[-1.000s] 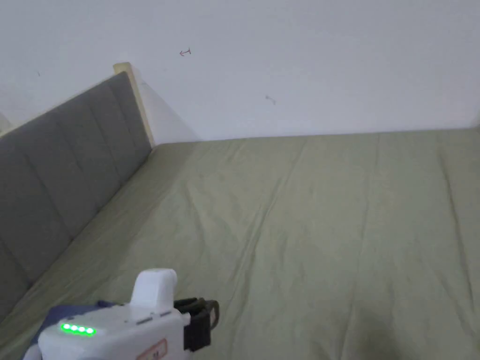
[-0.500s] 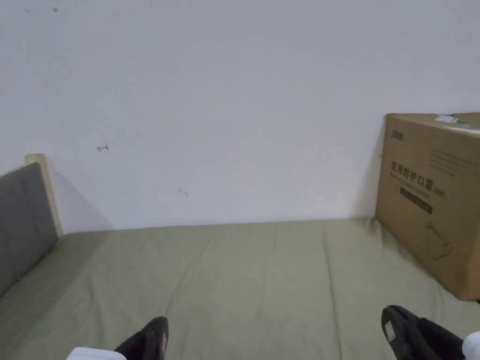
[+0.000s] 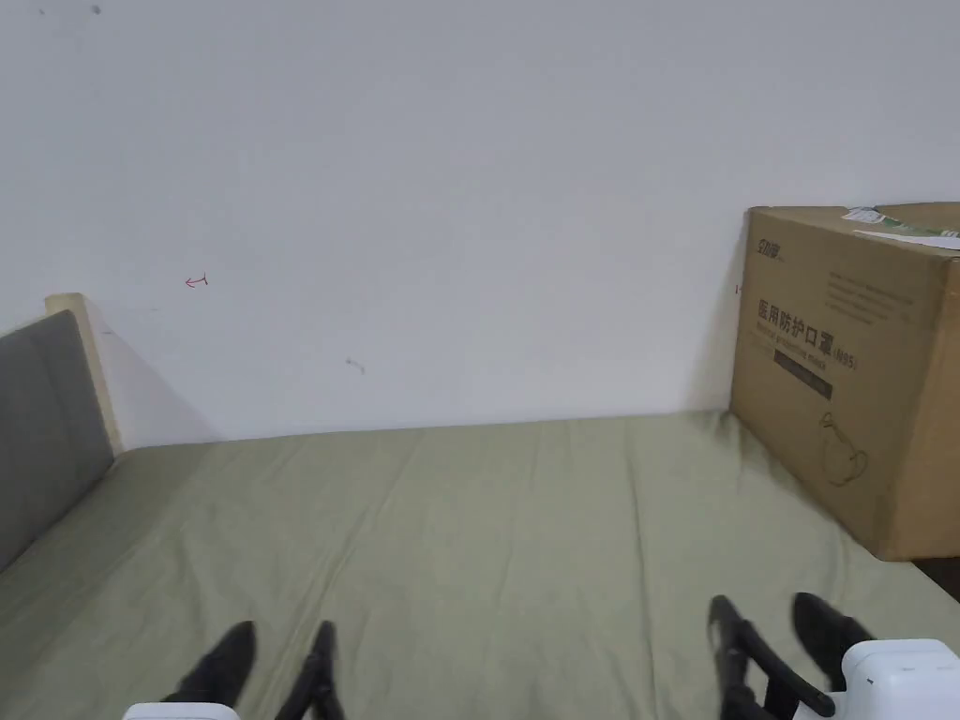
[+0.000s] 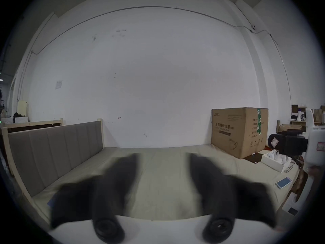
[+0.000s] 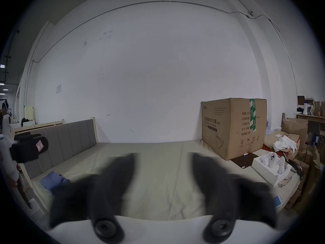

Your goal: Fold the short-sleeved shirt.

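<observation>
A blue garment (image 5: 54,179) lies bunched or folded on the olive bed sheet (image 3: 525,525), close to the grey headboard (image 3: 42,422); a sliver of the blue garment (image 4: 50,202) peeks out beside my left jaw. My left gripper (image 3: 281,639) hovers over the sheet's near left part, open and empty, as its own view confirms for the left gripper (image 4: 163,157). My right gripper (image 3: 764,614) floats at the near right, also open, and the right gripper (image 5: 162,157) holds nothing. Both are well apart from the garment.
A big cardboard box (image 3: 862,375) stands on the bed's far right corner against the white wall. Past the bed's right edge sit a white tray of white items (image 5: 270,166), a phone (image 4: 283,182), a white cloth pile (image 5: 284,142) and more cartons.
The head camera swung up and to the right, bringing the cardboard box into sight. Both grippers now show at the bottom edge with their jaws apart.
</observation>
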`<action>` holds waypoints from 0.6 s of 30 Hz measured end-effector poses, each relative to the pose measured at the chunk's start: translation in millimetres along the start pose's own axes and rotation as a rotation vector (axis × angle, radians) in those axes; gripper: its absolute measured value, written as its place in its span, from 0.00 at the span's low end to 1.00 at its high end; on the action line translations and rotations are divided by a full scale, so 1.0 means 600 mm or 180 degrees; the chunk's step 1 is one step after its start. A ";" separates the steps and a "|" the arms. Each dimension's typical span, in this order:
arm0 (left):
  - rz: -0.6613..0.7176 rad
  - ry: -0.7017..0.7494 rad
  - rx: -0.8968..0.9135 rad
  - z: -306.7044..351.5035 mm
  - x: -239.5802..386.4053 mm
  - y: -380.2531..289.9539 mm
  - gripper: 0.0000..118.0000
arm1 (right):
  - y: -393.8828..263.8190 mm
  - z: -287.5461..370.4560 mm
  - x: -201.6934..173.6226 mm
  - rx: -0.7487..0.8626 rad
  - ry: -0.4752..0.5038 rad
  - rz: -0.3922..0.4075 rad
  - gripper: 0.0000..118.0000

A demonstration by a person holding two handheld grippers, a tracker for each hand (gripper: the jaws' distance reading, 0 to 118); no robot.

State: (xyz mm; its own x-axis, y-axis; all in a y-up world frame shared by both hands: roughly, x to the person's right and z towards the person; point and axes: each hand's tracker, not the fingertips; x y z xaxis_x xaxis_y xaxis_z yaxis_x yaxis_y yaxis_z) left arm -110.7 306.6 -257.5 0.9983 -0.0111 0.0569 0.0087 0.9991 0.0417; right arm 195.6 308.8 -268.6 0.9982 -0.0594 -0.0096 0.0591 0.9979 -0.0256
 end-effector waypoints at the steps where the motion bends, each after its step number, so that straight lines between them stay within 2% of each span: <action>1: 0.0003 0.0001 -0.0006 -0.001 0.001 0.004 0.89 | 0.002 0.001 0.002 0.0007 0.0002 -0.0009 0.88; 2: 0.0018 -0.0001 -0.0042 -0.003 0.002 0.006 1.00 | 0.005 0.003 0.003 0.0002 -0.0009 -0.0022 1.00; 3: 0.0058 -0.0150 0.0206 0.011 0.003 0.007 1.00 | 0.008 0.014 0.006 0.0006 -0.0016 0.0018 1.00; 4: 0.0019 -0.0042 0.0057 0.014 0.004 0.005 1.00 | 0.013 0.016 0.008 0.0083 -0.0078 -0.0040 1.00; 8: -0.0087 -0.0079 0.0051 0.011 0.018 0.004 1.00 | 0.010 0.012 0.004 -0.0028 -0.0174 0.0024 1.00; 18: -0.0003 -0.0150 0.0034 0.013 0.012 0.004 1.00 | 0.007 0.013 -0.007 -0.0049 -0.0115 0.0076 1.00</action>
State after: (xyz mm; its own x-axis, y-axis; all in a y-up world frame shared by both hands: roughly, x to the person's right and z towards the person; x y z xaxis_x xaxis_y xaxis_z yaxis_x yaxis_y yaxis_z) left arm -103.7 308.5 -249.0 0.9945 -0.0141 0.1038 0.0087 0.9986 0.0526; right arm 191.7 313.6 -260.7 0.9991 -0.0344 0.0256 0.0355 0.9985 -0.0410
